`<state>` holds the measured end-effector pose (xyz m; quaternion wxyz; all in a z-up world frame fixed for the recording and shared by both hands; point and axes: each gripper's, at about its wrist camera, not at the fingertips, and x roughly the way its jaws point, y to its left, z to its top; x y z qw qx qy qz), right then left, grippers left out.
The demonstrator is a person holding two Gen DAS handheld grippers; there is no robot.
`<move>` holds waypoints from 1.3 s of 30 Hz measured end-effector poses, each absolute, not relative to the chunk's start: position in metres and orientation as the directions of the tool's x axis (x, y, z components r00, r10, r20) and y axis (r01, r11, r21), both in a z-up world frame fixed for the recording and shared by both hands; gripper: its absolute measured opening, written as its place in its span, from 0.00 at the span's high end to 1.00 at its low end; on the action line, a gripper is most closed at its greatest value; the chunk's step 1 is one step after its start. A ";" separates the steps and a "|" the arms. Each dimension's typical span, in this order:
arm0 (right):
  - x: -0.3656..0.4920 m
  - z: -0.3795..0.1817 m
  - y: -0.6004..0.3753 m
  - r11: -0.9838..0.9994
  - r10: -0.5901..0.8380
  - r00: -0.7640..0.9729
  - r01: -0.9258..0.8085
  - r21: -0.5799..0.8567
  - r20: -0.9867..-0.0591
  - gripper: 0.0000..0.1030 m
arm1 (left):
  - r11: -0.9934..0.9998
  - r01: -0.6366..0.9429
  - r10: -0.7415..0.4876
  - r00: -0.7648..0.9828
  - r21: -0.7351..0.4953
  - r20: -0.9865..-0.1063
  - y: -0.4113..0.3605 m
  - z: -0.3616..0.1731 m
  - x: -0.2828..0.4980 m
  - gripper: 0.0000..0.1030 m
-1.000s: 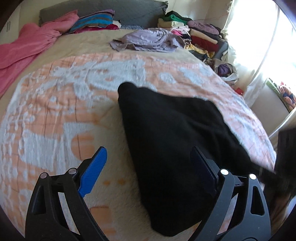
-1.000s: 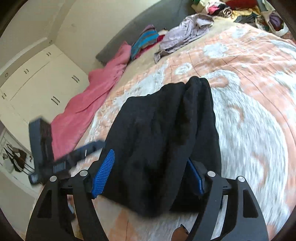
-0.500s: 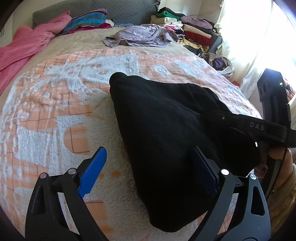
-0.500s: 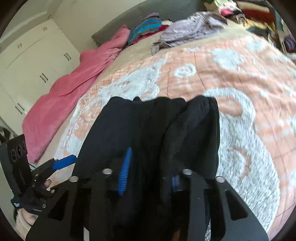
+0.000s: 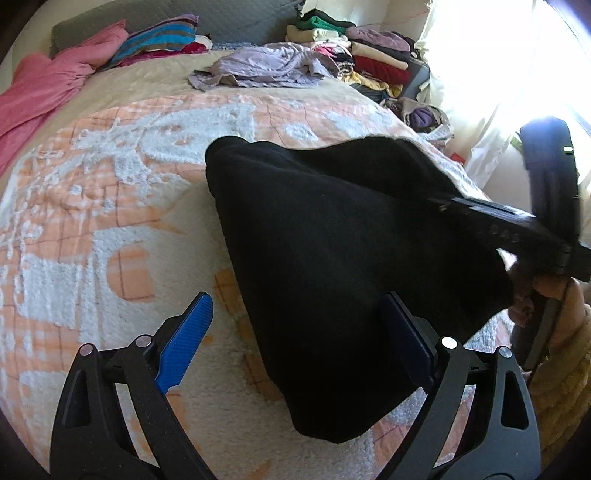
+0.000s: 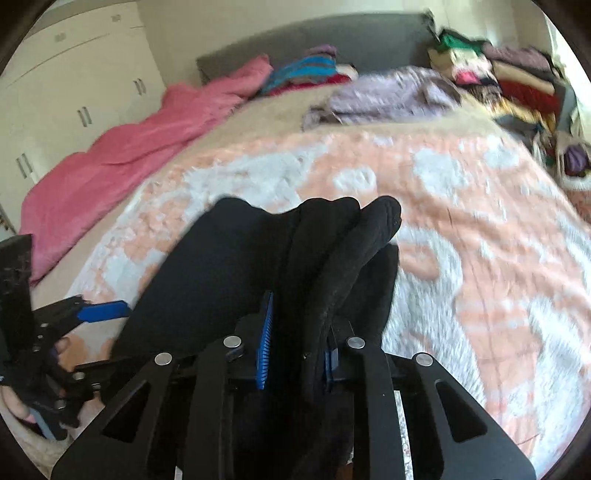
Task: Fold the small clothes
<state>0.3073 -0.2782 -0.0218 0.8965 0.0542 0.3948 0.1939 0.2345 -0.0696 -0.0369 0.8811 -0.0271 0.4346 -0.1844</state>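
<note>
Black garment (image 6: pixel 258 273): edge clamped for folding.
My right gripper (image 6: pixel 295 354), just closing, pinches its 6 o'clock edge; left gripper (image 5: pixel 295 347) gapes, empty.

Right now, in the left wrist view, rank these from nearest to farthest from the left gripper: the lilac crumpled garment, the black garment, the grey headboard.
1. black garment: nearest, lying partly between the open fingers of the left gripper.
2. lilac crumpled garment: farther up the bed, centre.
3. grey headboard: farthest, at the bed's end.
</note>
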 end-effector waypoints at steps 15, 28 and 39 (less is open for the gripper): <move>0.257 -0.034 -0.304 0.886 0.447 0.628 -0.216 0.410 -0.637 0.40 | 0.922 0.311 -0.371 0.541 -0.230 -0.755 -0.077 -0.049 0.220 0.17; 0.228 -0.032 -0.310 0.849 0.494 0.633 -0.204 0.487 -0.596 0.35 | 0.932 0.251 -0.361 0.601 -0.261 -0.713 -0.060 -0.037 0.204 0.17; 0.228 -0.032 -0.294 0.869 0.475 0.635 -0.229 0.440 -0.609 0.76 | 0.923 0.254 -0.386 0.592 -0.290 -0.707 -0.060 -0.037 0.200 0.18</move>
